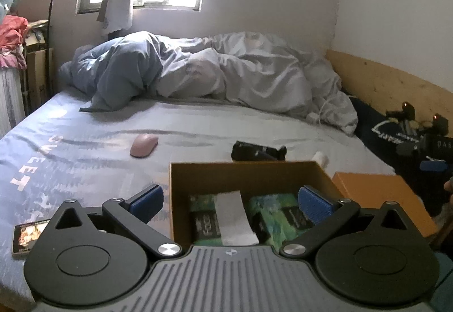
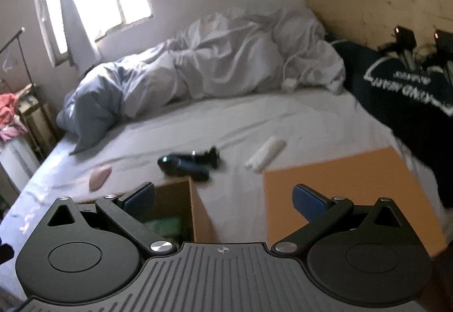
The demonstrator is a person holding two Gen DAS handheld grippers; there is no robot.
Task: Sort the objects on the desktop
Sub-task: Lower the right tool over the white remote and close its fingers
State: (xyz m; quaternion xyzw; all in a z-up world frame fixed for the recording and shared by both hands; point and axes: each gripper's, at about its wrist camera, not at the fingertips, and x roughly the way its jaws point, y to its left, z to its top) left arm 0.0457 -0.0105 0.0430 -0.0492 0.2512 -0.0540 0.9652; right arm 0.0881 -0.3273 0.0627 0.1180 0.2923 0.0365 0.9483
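Left wrist: both grippers (image 1: 230,203) (image 2: 223,198) wide, empty; square cardboard box (image 1: 249,173), smooth pink mouse (image 1: 143,145).

Bed (image 1: 85,142): mouse (image 1: 143,145), box (image 1: 249,176), duvet (image 1: 198,71).

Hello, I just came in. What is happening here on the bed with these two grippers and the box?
A person is sorting small things on a bed into an open cardboard box. Both grippers are open and hold nothing: the left gripper hangs over the box, which already holds green packets, and the right gripper is between the box and its orange lid. A pink mouse, a black shaver-like device and a white tube lie on the sheet.
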